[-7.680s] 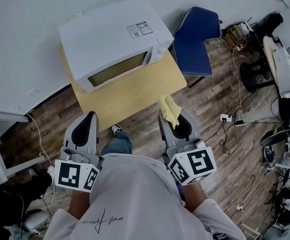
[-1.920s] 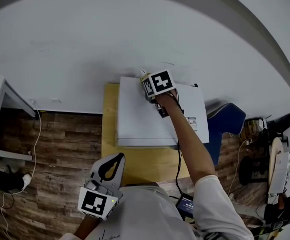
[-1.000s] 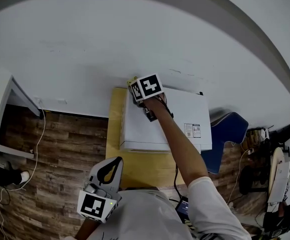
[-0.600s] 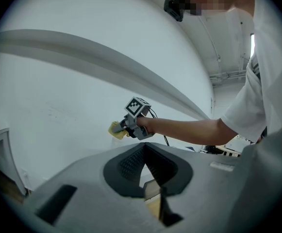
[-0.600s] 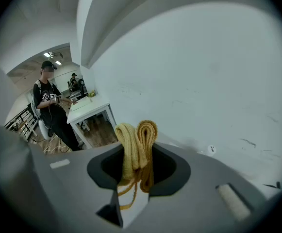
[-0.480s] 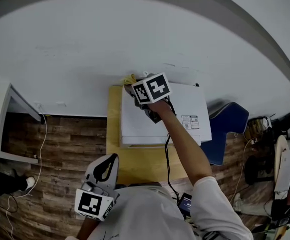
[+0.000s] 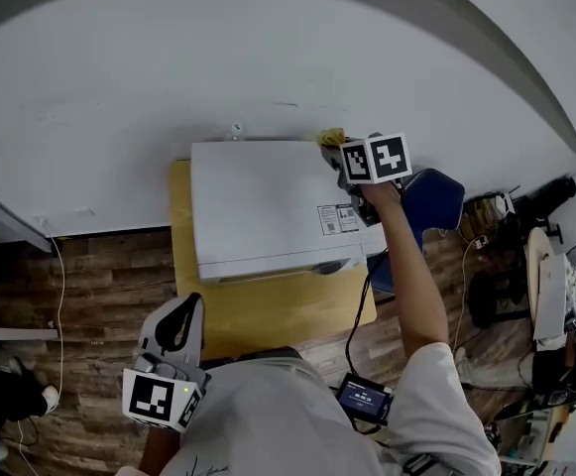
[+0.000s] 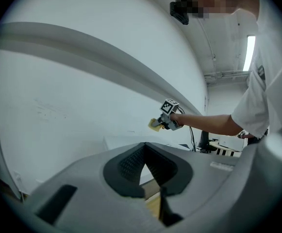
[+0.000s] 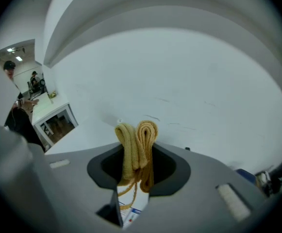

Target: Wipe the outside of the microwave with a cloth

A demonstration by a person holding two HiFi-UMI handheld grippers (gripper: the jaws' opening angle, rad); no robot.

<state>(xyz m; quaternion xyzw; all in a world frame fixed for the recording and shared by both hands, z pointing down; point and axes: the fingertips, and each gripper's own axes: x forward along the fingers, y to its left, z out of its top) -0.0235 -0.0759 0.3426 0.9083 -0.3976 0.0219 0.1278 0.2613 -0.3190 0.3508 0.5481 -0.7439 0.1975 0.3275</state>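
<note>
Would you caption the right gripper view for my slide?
Right tool grips a folded yellow cloth over the white microwave.

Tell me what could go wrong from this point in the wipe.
1. The right gripper holds the cloth at the back right corner of the microwave, close to the wall. A stroke to the right could slip off the edge or scrape the wall.
2. The cable under that arm hangs beside the microwave and might snag.

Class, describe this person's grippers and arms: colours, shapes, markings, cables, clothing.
The left gripper and right gripper are grey, each bearing a white cube with black square markers. A black cable runs by the right arm. The T-shirt is white, short-sleeved.
</note>
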